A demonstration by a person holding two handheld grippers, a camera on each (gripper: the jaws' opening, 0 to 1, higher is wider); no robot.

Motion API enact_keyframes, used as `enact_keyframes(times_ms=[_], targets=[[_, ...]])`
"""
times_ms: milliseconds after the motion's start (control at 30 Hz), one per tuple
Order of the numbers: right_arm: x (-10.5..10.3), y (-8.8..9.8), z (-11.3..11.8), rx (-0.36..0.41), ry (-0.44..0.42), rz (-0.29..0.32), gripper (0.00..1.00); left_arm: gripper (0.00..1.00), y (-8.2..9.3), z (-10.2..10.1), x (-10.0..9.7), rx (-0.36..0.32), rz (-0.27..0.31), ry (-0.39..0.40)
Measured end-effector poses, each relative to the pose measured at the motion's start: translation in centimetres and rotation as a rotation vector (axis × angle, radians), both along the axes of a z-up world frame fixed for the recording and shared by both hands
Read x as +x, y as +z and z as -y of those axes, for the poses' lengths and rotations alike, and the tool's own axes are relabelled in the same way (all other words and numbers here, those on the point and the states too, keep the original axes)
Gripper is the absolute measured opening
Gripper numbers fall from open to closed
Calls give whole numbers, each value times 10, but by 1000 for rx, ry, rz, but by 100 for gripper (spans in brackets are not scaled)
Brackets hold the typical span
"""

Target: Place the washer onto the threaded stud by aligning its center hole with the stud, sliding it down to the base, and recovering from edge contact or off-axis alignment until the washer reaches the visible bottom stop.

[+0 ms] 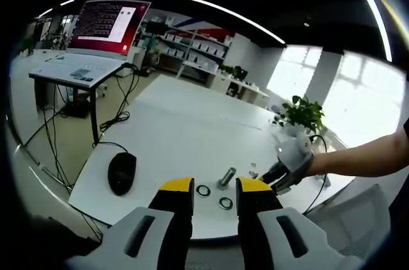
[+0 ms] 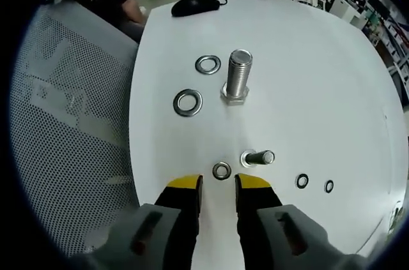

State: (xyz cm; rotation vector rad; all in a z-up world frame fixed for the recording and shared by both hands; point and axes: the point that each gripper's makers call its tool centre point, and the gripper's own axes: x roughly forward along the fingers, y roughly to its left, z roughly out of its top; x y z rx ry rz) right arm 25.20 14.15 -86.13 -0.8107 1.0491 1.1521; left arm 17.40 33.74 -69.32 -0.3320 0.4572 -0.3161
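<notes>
A large threaded stud (image 2: 236,75) stands upright on its hex head on the white table (image 2: 319,91). Two large washers (image 2: 208,64) (image 2: 188,103) lie flat to its left. A small stud (image 2: 259,157) leans nearer, with a small washer (image 2: 222,170) beside it, just ahead of my right gripper (image 2: 218,187), which is open and holds nothing. My left gripper (image 1: 215,188) is open, held back off the table's near edge. In the left gripper view I see the stud (image 1: 225,177), two washers (image 1: 203,190) (image 1: 225,203) and the right gripper (image 1: 276,173) low over the table.
Two tiny washers (image 2: 302,180) (image 2: 328,186) lie to the right. A black mouse (image 1: 121,173) sits at the table's left corner. A mesh chair (image 2: 70,110) stands beside the table. A potted plant (image 1: 303,113), a desk with a monitor (image 1: 108,24) and floor cables lie beyond.
</notes>
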Motion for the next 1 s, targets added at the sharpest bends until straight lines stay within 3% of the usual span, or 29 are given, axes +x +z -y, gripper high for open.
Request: enact_keyframes(times_ms=[633,1000], targets=[[-1,-5,-4,1,-5,-12,21,25,0,0,0,-2,2,2],[3,-6,-5,-43,51,9,18,25,0,0,0,-1,1,0]])
